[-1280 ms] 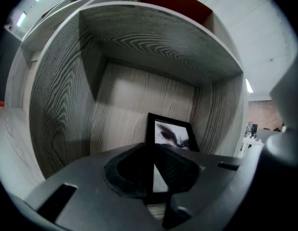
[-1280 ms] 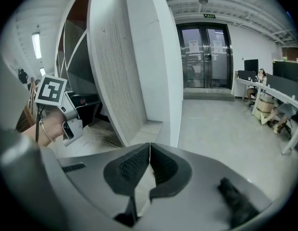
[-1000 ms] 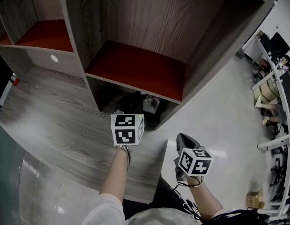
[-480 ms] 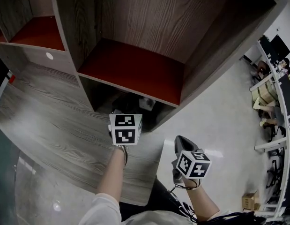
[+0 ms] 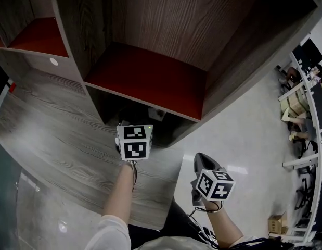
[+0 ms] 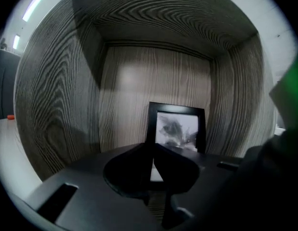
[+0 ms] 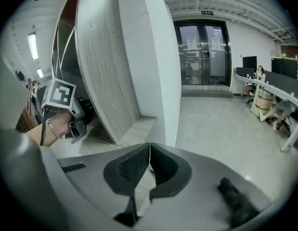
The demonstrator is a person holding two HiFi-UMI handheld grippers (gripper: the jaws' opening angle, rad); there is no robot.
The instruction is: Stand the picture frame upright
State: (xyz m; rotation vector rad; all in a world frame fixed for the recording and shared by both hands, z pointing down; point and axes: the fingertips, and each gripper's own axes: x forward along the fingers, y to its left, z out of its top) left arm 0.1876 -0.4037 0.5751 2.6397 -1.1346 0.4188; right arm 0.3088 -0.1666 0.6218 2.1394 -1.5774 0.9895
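Jaws of left gripper [image 6: 152,147] just closing, empty; picture frame [image 6: 178,127] seemingly upright, front-on

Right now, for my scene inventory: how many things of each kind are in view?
picture frame: 1
shelf unit: 1
grippers: 2, the left gripper, whose jaws have just been closing with nothing between them, and the right gripper, also empty
Total: 4
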